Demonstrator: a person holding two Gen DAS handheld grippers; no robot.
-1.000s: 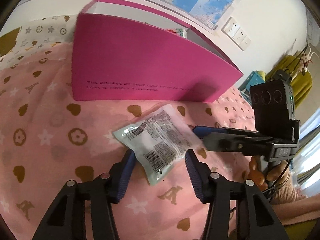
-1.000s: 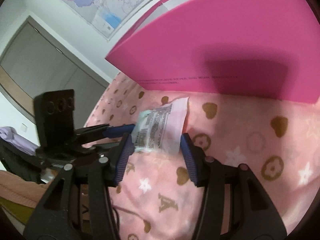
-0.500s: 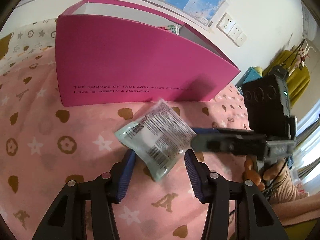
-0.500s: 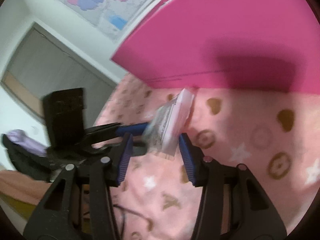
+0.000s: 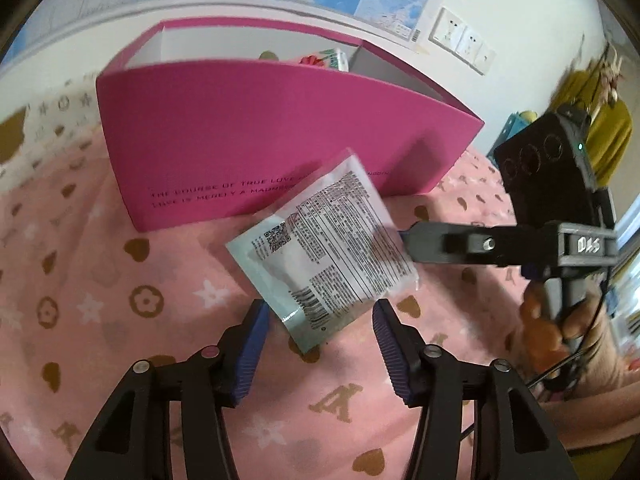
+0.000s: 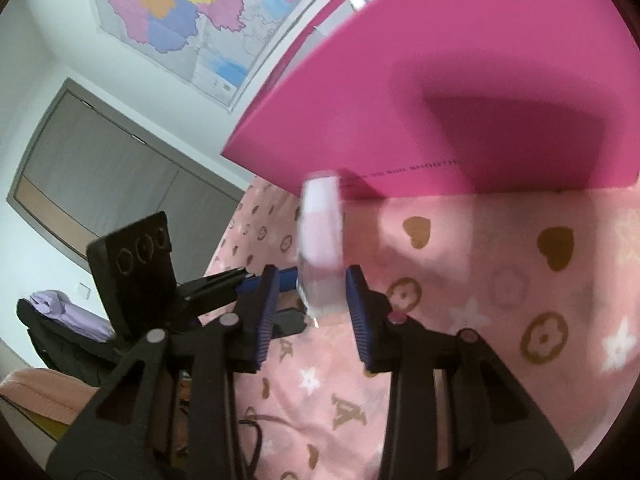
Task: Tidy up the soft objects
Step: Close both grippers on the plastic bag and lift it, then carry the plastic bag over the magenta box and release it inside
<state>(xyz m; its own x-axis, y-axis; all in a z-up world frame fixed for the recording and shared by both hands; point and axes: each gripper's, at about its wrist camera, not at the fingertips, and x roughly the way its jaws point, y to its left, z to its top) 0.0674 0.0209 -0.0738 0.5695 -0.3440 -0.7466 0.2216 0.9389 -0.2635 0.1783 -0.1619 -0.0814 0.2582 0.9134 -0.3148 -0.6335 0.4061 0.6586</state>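
In the left wrist view the left gripper (image 5: pixel 320 344) stands spread wide, its blue pads clear of the packet (image 5: pixel 326 250), which hangs just past them at 12 o'clock, tilted and lifted off the pink blanket (image 5: pixel 120 320). From 3 o'clock the right gripper (image 5: pixel 404 236) pinches the packet's right edge. In the right wrist view the packet sits edge-on and blurred between those fingers. Beyond, at 12, stands the magenta box (image 5: pixel 260 148); farther off, a wall map (image 6: pixel 188 12).
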